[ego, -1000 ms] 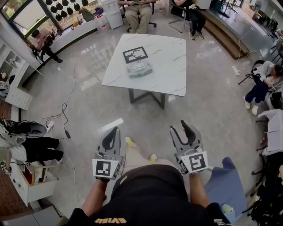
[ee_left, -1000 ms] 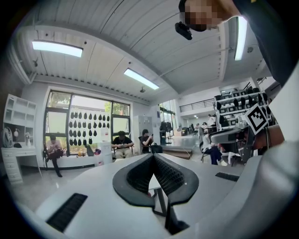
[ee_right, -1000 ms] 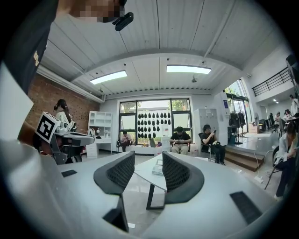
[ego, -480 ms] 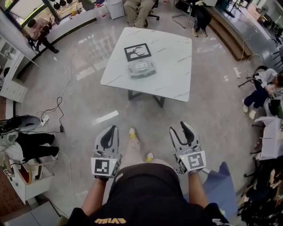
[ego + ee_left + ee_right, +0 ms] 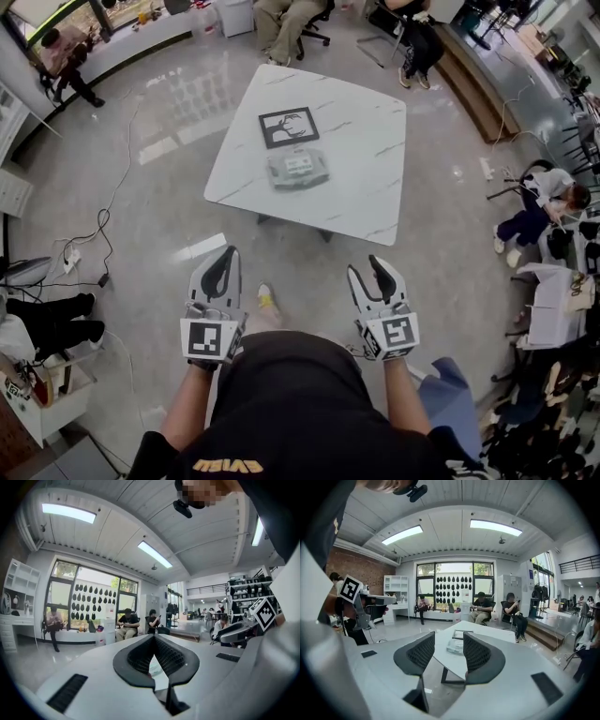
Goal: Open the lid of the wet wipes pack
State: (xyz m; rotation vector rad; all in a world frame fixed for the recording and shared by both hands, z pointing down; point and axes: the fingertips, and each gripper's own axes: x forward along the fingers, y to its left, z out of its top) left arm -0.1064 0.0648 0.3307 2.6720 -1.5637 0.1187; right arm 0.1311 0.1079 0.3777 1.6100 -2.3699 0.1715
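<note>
As table (image 5: pixel 366 141) nears, left claw (image 5: pixel 230 250) seemingly closed, right claw (image 5: pixel 365 265) parted.

Desk (image 5: pixel 367 183) is set on the floor (image 5: pixel 150 202) straight ahead, well apart from both tools. Wipes pack (image 5: pixel 298 169) is laid on the desk, towards its near left side. A card (image 5: pixel 289 127) is laid just behind the pack. Left tool (image 5: pixel 228 255) and right tool (image 5: pixel 367 267) are held side by side over the floor, short of the desk's near edge. Two people (image 5: pixel 286 23) are seated behind the desk. A third person (image 5: pixel 539 202) is seated well to its right. A cable (image 5: pixel 101 236) is run along the floor left of the desk.
</note>
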